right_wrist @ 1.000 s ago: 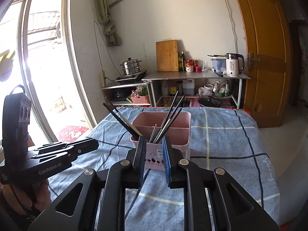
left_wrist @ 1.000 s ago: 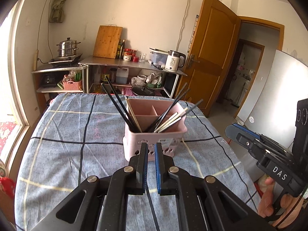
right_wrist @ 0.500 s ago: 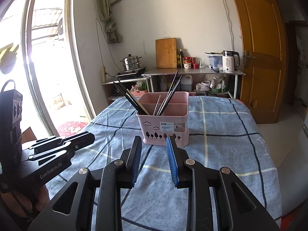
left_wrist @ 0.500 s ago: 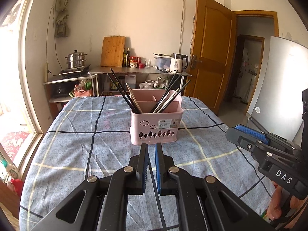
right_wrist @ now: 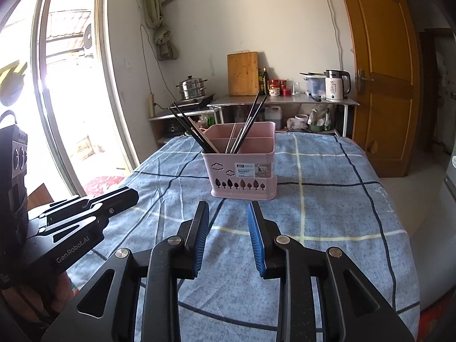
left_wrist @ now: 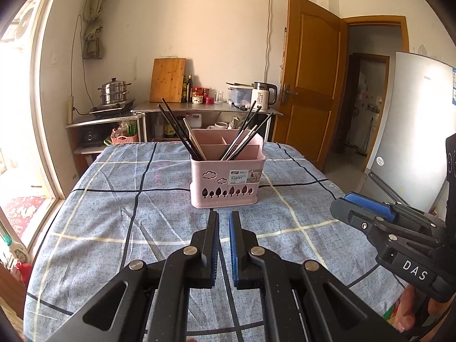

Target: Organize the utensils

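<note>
One pink basket (left_wrist: 228, 179) holds two chopstick bundles (left_wrist: 182, 131).

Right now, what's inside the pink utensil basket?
The pink utensil basket holds black chopsticks leaning left and more chopsticks leaning right. Its walls hide their lower ends and the bottom.

Both wrist cameras look forward along their own tongs, low over the checked worktop (left_wrist: 114, 199), sharing the pink utensil basket (left_wrist: 228, 182) (right_wrist: 242, 176) just ahead.
</note>
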`<state>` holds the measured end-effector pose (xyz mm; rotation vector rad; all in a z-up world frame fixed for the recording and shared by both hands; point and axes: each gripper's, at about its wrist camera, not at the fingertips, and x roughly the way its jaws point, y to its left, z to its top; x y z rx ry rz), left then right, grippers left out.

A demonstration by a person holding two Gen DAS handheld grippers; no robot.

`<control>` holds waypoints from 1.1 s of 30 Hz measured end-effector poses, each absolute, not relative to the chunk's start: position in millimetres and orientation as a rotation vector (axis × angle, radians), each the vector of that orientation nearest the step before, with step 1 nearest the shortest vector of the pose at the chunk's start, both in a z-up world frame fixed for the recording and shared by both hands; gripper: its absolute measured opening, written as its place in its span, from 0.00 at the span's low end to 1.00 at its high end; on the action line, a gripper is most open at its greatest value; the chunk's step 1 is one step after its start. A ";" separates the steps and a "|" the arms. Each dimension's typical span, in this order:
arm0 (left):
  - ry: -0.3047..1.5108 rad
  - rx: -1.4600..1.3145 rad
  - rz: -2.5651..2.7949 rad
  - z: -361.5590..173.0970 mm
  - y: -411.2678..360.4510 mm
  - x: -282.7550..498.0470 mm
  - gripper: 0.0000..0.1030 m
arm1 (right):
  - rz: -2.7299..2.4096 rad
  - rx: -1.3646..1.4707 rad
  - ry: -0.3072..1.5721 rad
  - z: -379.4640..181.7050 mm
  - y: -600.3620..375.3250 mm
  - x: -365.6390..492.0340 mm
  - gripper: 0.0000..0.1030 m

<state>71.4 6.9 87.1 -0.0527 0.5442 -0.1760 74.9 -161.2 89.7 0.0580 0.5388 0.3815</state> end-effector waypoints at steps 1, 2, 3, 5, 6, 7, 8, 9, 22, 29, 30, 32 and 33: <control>0.544 -0.054 -0.176 86.8 7.1 71.3 0.06 | 0.380 0.058 0.538 90.2 -161.5 74.8 0.28; 0.544 -0.053 -0.177 86.8 7.2 71.4 0.06 | 0.379 0.057 0.536 90.3 -161.6 74.7 0.28; 0.543 -0.054 -0.177 86.6 7.3 71.0 0.06 | 0.379 0.057 0.534 90.4 -161.5 74.1 0.28; 0.543 -0.052 -0.176 86.5 7.1 70.9 0.06 | 0.379 0.057 0.532 91.5 -161.6 73.5 0.28; 0.543 -0.051 -0.176 86.5 7.0 70.9 0.06 | 0.379 0.055 0.531 91.3 -160.8 73.2 0.28; 0.543 -0.050 -0.175 86.2 7.0 70.8 0.06 | 0.379 0.053 0.529 91.5 -160.7 73.0 0.28; 0.542 -0.049 -0.175 85.8 6.9 70.5 0.06 | 0.379 0.052 0.527 91.9 -160.6 72.8 0.28; 0.541 -0.048 -0.175 85.8 7.1 70.8 0.06 | 0.379 0.050 0.526 92.2 -160.4 72.6 0.28; 0.545 -0.044 -0.177 83.5 4.6 71.8 0.06 | 0.377 0.052 0.534 92.3 -161.7 73.9 0.29; 0.548 -0.037 -0.178 82.9 2.6 72.6 0.06 | 0.375 0.051 0.535 91.9 -162.4 74.4 0.29; 0.547 -0.037 -0.180 82.9 3.1 72.0 0.06 | 0.376 0.052 0.533 91.9 -162.5 74.5 0.29; 0.545 -0.038 -0.182 83.2 2.9 71.7 0.06 | 0.375 0.050 0.535 91.3 -162.5 75.0 0.29; 0.544 -0.038 -0.183 83.2 2.7 71.5 0.06 | 0.374 0.050 0.534 91.2 -162.4 74.9 0.29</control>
